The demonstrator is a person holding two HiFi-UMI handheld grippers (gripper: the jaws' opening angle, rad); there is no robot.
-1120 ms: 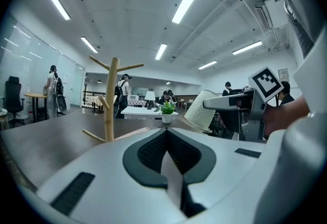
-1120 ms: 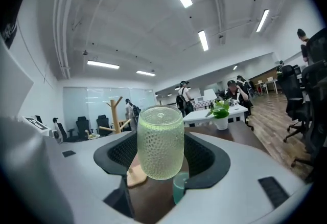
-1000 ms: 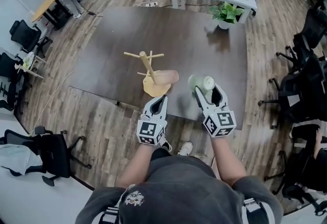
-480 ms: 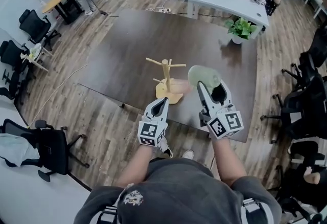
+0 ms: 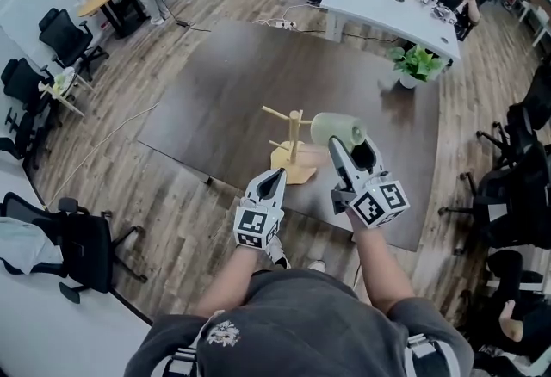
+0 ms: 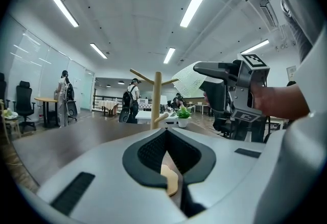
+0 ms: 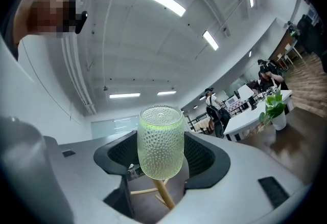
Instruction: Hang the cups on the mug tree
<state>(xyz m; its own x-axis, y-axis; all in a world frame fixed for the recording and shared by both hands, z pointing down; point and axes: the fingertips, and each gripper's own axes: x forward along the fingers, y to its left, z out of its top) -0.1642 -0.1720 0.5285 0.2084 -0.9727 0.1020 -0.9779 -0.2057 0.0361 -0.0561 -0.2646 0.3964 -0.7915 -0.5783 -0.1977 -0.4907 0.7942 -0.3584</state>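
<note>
A wooden mug tree [image 5: 294, 141] stands near the front edge of the dark table [image 5: 241, 83]. Just right of the tree's top my right gripper [image 5: 345, 145] holds a pale green dimpled cup [image 5: 337, 127] in the air. In the right gripper view the green cup [image 7: 160, 141] fills the gap between the jaws, with the tree's pegs [image 7: 159, 192] below it. My left gripper [image 5: 275, 179] hangs shut and empty in front of the tree's base. From the left gripper view the tree [image 6: 157, 99] rises ahead, the cup [image 6: 190, 78] to its right.
A potted plant [image 5: 416, 64] sits at the table's far right corner. A white desk [image 5: 392, 5] stands beyond it. Office chairs [image 5: 525, 194] line the right side and the left wall. A person [image 6: 64, 96] stands far off at the left.
My right gripper has lifted the green cup off the table and carried it left, up beside the tree's top. The left gripper has kept its place before the base.
</note>
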